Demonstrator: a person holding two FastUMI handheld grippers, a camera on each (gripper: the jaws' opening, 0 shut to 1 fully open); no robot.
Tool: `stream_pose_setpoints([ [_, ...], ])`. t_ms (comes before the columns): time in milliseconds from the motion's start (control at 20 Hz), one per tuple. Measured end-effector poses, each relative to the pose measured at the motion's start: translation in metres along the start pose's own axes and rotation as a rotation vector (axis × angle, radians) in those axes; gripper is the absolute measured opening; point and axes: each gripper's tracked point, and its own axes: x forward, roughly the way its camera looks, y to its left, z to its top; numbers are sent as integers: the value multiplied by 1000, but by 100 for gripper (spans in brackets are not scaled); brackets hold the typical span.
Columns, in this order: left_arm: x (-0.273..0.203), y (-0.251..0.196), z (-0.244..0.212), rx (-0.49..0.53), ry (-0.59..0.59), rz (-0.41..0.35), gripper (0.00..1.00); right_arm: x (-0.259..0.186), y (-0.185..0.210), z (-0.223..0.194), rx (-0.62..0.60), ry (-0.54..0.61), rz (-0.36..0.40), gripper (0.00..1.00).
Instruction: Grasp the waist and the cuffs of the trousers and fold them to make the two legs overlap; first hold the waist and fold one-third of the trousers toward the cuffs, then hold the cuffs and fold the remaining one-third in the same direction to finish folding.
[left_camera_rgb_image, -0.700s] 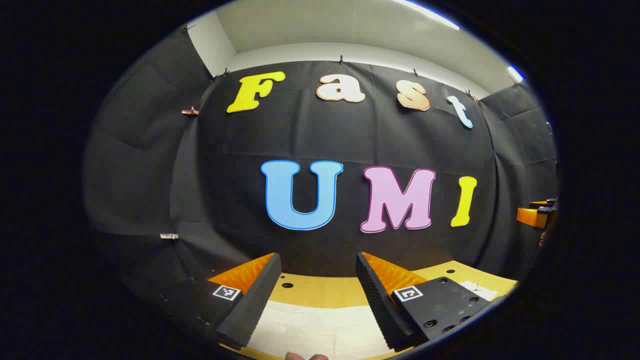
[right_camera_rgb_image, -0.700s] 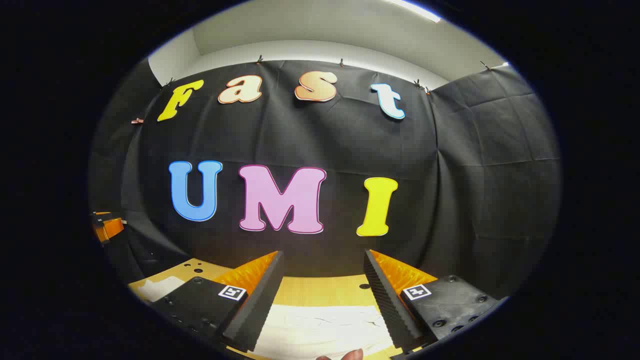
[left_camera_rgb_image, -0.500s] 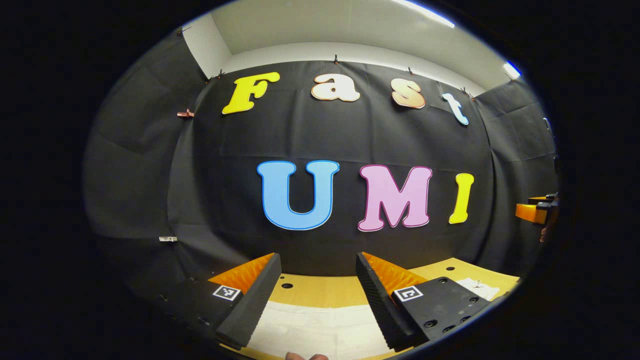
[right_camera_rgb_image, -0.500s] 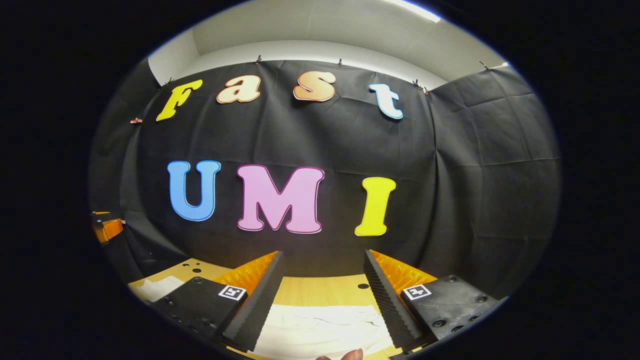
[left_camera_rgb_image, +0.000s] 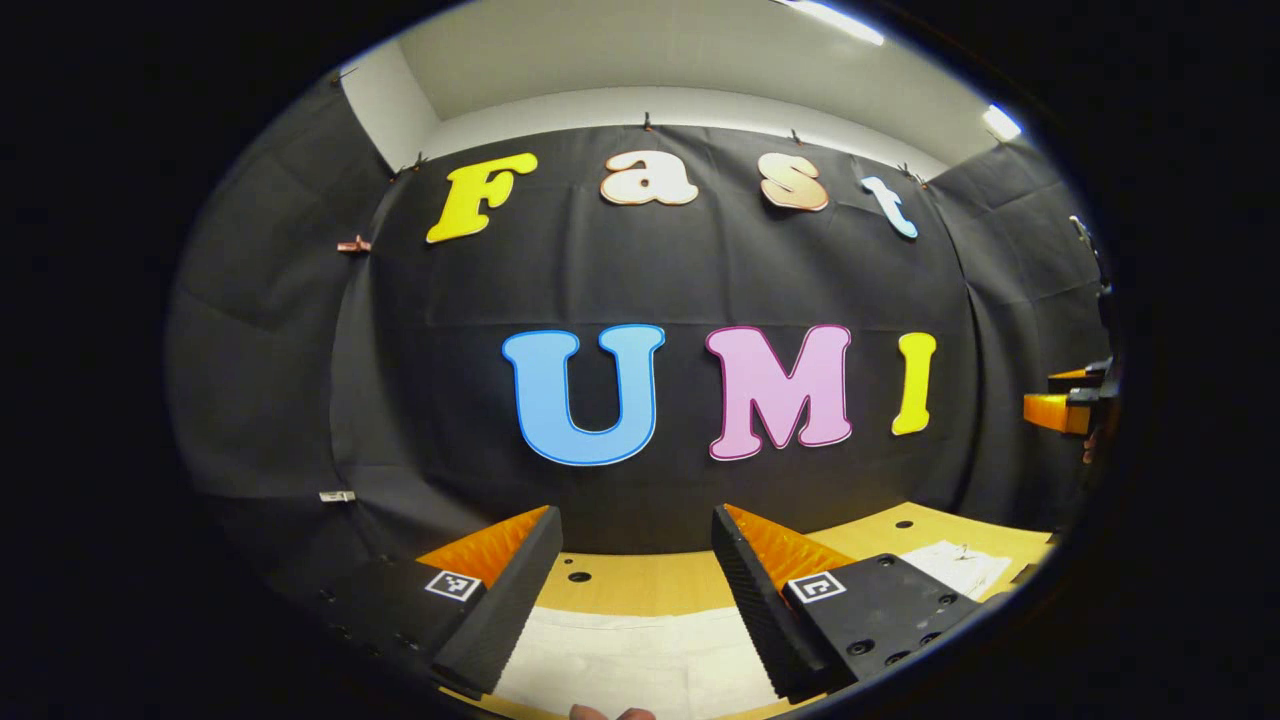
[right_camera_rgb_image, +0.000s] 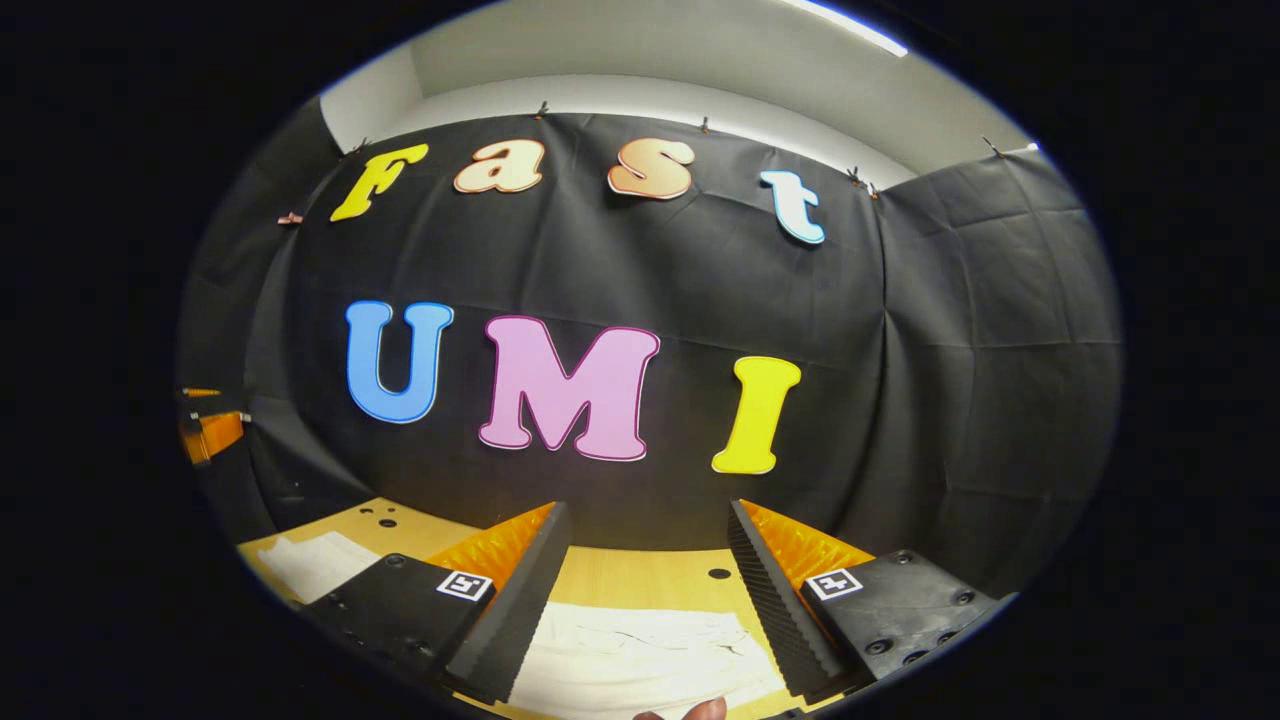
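Observation:
White trousers lie flat on the wooden table, just below and between the spread fingers of my left gripper, which is open and holds nothing. More of the white cloth lies farther right. In the right gripper view the trousers, creased here, lie under my right gripper, which is also open with nothing in it; another stretch of the cloth lies at the left. Both grippers hover a little above the fabric. Which end is the waist and which the cuffs cannot be told.
The black booth wall rises close behind the table's far edge. The table has small round holes. The right gripper shows far off in the left gripper view, and the left gripper far off in the right gripper view. A fingertip shows at the bottom.
Both views have shifted and tilted slightly, bringing a bit more of the table and cloth at the sides into sight. Both grippers stay open above the trousers.

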Motion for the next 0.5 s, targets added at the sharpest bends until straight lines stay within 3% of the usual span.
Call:
stream_pose_setpoints([
  [150,1,-1,-11,191,-14,-38,98,3,-14,-11,-200,-2,1,98],
  [250,1,-6,-26,373,-20,-81,97,3,-22,-30,-341,12,22,98],
  [400,-2,-19,-58,629,-16,-169,97,-3,-31,-72,-533,66,69,98],
  [500,-7,-24,-90,747,16,-228,97,-12,-35,-106,-673,107,118,98],
])
